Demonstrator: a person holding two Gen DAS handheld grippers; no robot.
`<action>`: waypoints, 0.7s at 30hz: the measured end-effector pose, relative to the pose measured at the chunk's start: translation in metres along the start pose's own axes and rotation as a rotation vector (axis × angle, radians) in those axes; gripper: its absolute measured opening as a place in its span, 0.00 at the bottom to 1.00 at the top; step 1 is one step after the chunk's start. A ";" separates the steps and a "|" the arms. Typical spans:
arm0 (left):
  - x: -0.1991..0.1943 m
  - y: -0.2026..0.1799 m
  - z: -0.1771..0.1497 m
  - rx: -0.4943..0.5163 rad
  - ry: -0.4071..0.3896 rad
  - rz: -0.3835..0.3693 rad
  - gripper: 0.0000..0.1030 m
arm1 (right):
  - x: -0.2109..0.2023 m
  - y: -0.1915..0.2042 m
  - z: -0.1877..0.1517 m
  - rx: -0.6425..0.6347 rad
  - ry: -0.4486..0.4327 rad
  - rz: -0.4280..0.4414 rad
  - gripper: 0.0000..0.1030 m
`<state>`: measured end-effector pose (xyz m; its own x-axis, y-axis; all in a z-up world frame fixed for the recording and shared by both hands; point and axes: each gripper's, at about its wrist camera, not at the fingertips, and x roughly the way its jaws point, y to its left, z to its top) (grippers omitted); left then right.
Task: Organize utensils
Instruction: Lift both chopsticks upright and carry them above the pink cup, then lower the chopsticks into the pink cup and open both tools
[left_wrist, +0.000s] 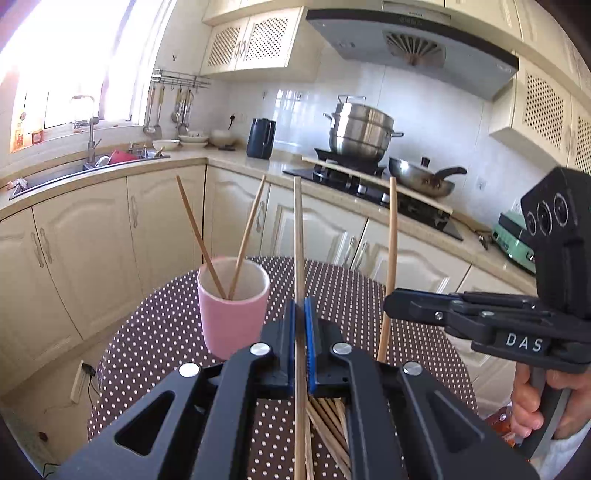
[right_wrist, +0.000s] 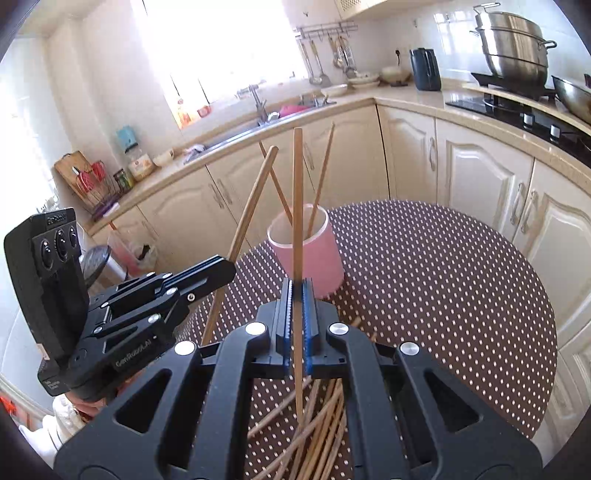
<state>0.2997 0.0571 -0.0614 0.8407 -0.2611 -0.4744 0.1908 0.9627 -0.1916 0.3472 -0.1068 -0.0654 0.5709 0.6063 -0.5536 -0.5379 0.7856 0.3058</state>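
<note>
My left gripper (left_wrist: 300, 306) is shut on a wooden chopstick (left_wrist: 298, 229) that stands nearly upright between its blue pads. My right gripper (right_wrist: 297, 284) is shut on another upright chopstick (right_wrist: 297, 184). Each gripper shows in the other's view: the right gripper (left_wrist: 388, 302) with its stick (left_wrist: 392, 229), the left gripper (right_wrist: 231, 264) with its tilted stick (right_wrist: 255, 199). A pink cup (left_wrist: 232, 317) (right_wrist: 310, 254) stands just ahead on the table, with two chopsticks leaning in it. Several loose chopsticks (left_wrist: 328, 424) (right_wrist: 314, 424) lie in a heap below both grippers.
The round table (left_wrist: 166, 332) (right_wrist: 443, 277) wears a brown cloth with white dots. Cream cabinets, a sink (left_wrist: 74, 170), a black kettle (left_wrist: 260, 138), a steamer pot (left_wrist: 360, 129) and a wok (left_wrist: 421, 181) line the counter beyond. A hand (left_wrist: 532, 398) grips the right handle.
</note>
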 end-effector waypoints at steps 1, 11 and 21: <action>0.001 0.002 0.004 -0.003 -0.012 0.005 0.05 | 0.000 0.002 0.003 -0.003 -0.007 0.004 0.05; 0.003 0.023 0.042 -0.057 -0.222 -0.009 0.05 | 0.005 0.011 0.032 -0.015 -0.133 0.002 0.05; 0.027 0.036 0.075 -0.072 -0.480 0.064 0.05 | 0.015 0.019 0.070 -0.024 -0.308 -0.002 0.05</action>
<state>0.3670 0.0903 -0.0168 0.9916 -0.1231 -0.0408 0.1097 0.9641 -0.2418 0.3890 -0.0744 -0.0136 0.7313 0.6162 -0.2925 -0.5486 0.7862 0.2846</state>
